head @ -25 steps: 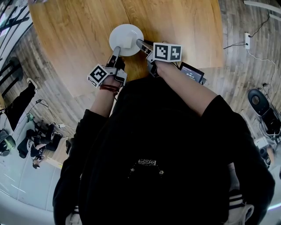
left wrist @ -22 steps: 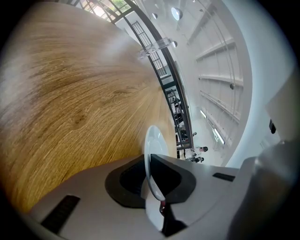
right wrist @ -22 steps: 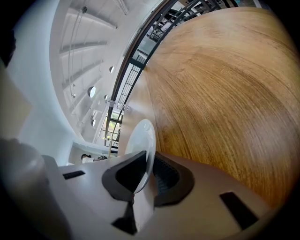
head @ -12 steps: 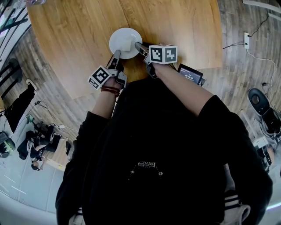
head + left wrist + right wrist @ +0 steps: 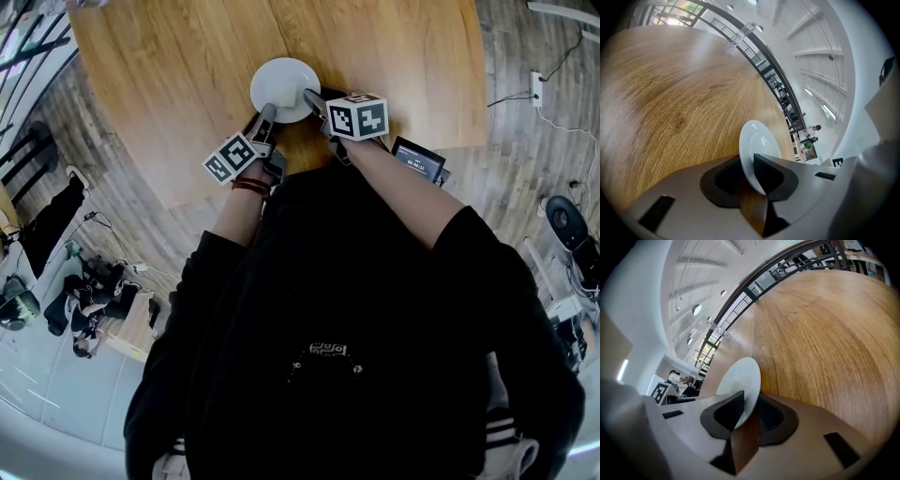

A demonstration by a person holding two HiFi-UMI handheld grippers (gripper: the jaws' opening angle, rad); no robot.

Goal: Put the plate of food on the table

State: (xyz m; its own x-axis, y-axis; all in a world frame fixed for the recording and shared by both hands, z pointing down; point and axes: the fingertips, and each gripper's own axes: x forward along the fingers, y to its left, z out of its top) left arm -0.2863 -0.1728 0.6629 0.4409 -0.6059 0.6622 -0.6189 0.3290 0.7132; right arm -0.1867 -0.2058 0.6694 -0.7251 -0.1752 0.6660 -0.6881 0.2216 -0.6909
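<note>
A white plate [image 5: 284, 86] lies flat on the wooden table [image 5: 394, 56], close to its near edge. No food shows on it. My left gripper [image 5: 265, 114] is at the plate's near-left rim and my right gripper [image 5: 311, 97] at its near-right rim. In the left gripper view the plate's rim [image 5: 759, 150] sits between the jaws of the left gripper [image 5: 749, 171], which are opening, with wood showing in the gap. The right gripper view shows the same: the rim [image 5: 738, 380] lies between the opening jaws of the right gripper [image 5: 749, 411].
A small device with a lit screen [image 5: 419, 159] sits by the table's near edge beside my right arm. Cables and a socket [image 5: 534, 84] lie on the plank floor to the right, a dark round object [image 5: 565, 217] further down. Bags and gear [image 5: 84, 300] are on the floor left.
Both grippers stay at the plate's near rim and the plate stays on the table. The whole head view has shifted a little to the right.
</note>
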